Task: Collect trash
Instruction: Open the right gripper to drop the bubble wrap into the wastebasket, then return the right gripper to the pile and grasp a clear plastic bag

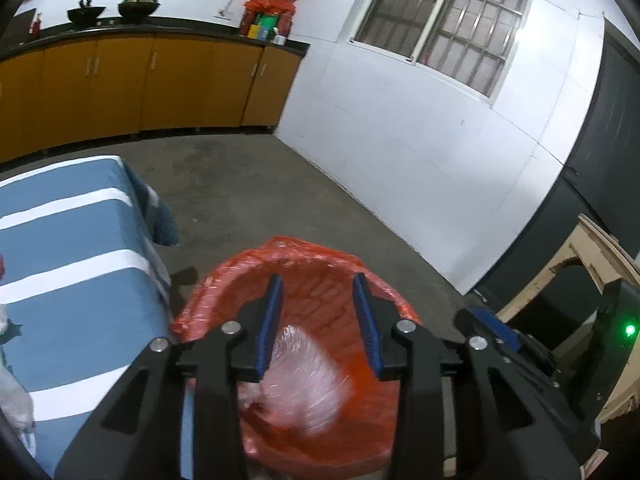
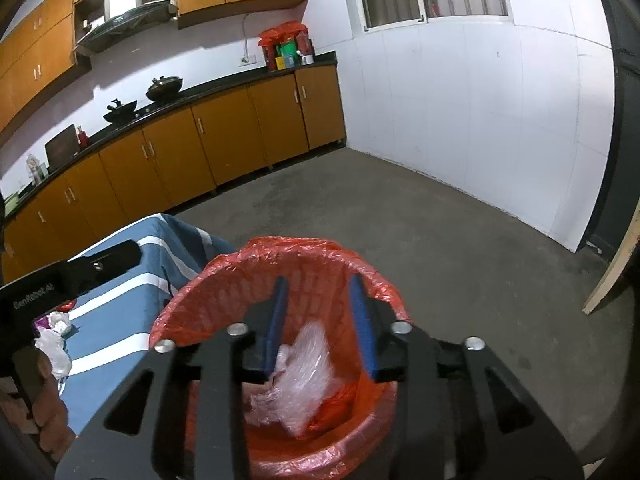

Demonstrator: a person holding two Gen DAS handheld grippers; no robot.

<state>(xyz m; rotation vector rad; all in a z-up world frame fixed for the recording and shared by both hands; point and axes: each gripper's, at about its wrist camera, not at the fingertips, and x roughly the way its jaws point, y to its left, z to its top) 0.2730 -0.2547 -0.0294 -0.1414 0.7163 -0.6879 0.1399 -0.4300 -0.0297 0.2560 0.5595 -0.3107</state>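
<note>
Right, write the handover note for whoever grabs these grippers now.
Left gripper: open, empty, over the bin.
Right gripper: open, empty, over the same bin.
Red-lined bin: on the floor beside the striped table.
Done: clear plastic wrap is inside the bin.
Left: crumpled white scraps remain on the table; pick them up and bin them.

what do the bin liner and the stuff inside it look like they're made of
Bin liner: thin red plastic film, glossy, crinkled over the rim. Trash inside: clear crumpled plastic wrap or bag, judging by its see-through, shiny folds; blur leaves it open.
</note>
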